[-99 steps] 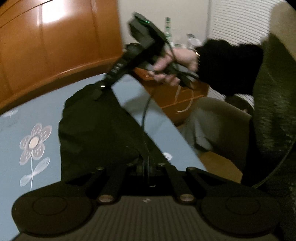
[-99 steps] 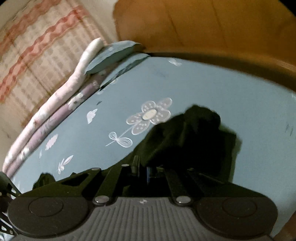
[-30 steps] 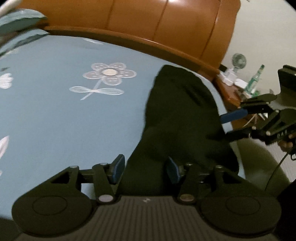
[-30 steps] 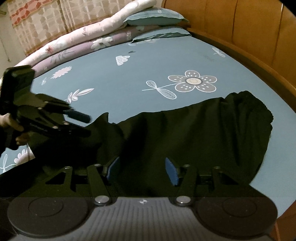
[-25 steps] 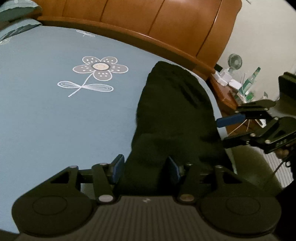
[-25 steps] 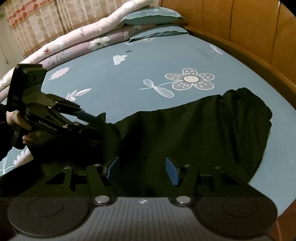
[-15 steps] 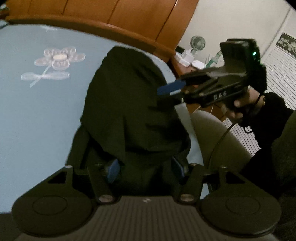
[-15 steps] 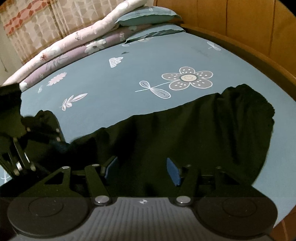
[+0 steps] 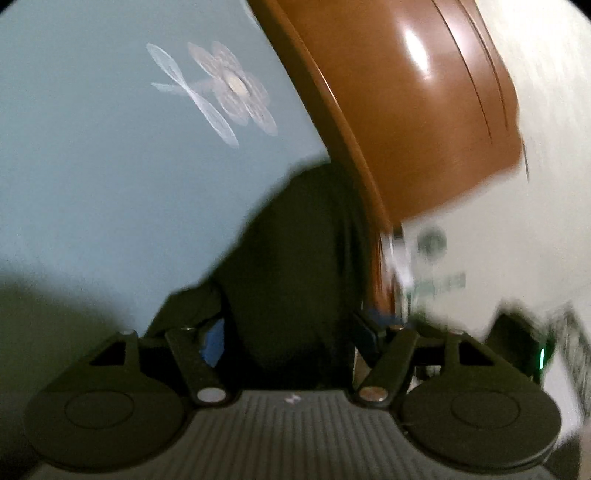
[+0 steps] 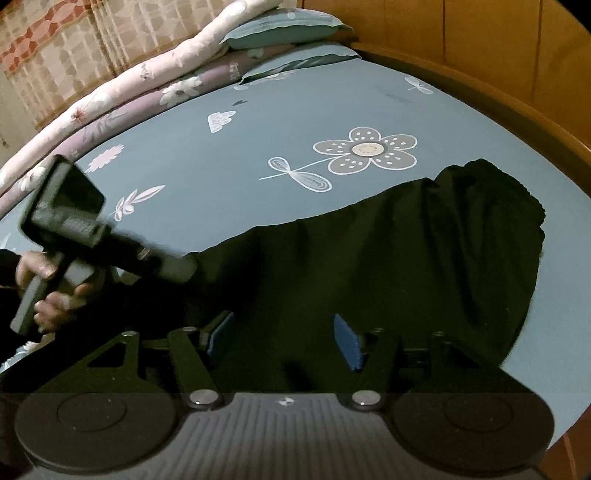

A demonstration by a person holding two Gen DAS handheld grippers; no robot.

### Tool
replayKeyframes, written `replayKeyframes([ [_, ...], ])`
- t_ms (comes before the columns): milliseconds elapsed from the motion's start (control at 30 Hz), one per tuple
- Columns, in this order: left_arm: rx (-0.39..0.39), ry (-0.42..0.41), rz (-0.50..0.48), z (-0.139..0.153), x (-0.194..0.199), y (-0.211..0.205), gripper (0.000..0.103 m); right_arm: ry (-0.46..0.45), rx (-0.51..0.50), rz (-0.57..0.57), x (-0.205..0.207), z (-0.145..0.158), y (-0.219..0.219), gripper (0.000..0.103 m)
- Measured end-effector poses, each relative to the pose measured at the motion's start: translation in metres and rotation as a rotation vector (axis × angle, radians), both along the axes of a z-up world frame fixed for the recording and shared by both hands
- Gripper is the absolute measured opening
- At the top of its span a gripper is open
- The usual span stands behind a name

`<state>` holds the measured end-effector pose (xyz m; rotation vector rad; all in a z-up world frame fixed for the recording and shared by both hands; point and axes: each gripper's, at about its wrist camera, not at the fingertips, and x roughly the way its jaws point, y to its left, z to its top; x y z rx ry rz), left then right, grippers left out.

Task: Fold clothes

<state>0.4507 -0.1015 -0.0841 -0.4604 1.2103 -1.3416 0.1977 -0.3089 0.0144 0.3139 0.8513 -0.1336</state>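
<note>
Both grippers had their blue-padded fingers spread wide. The right gripper was gaping over the dark cloth with nothing pinched. The left gripper was spread too, with a hump of the cloth bulging up between its fingers; that view was pretty blurry, so I couldn't say if the pads actually touched the fabric.

Biggest thing around was the bed with the blue flower-print sheet, backed by a curved orange-brown wooden headboard. Along the far side sat a long roll of pink and purple floral quilts with two teal pillows stacked at the headboard end.

The black garment, some soft dark clothing piece, lay flat-ish on the sheet near the edge closest to the cameras. Its long axis ran side to side in the right wrist view, one bunched, wrinkly end pointing toward the headboard, the other end reaching toward the left gripper. A person's hand was wrapped around that left gripper's handle at the left edge of the view.
</note>
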Motion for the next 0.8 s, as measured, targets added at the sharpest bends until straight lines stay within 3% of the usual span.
replayKeyframes([
  [133,-0.036,0.08,0.157,-0.01,0.017,-0.001,0.067,0.0,0.003,-0.017,-0.001,-0.001,-0.004,0.066],
  [300,-0.066,-0.009,0.301,0.006,0.026,0.026,0.066,0.01,0.007,-0.021,0.0,-0.005,-0.005,0.066],
  [467,-0.054,-0.014,0.229,0.022,0.023,0.035,0.068,0.015,0.01,-0.025,0.002,-0.008,-0.007,0.066],
  [800,0.048,0.17,0.071,-0.019,0.022,-0.001,0.068,0.036,0.023,-0.03,0.004,-0.017,-0.01,0.067],
])
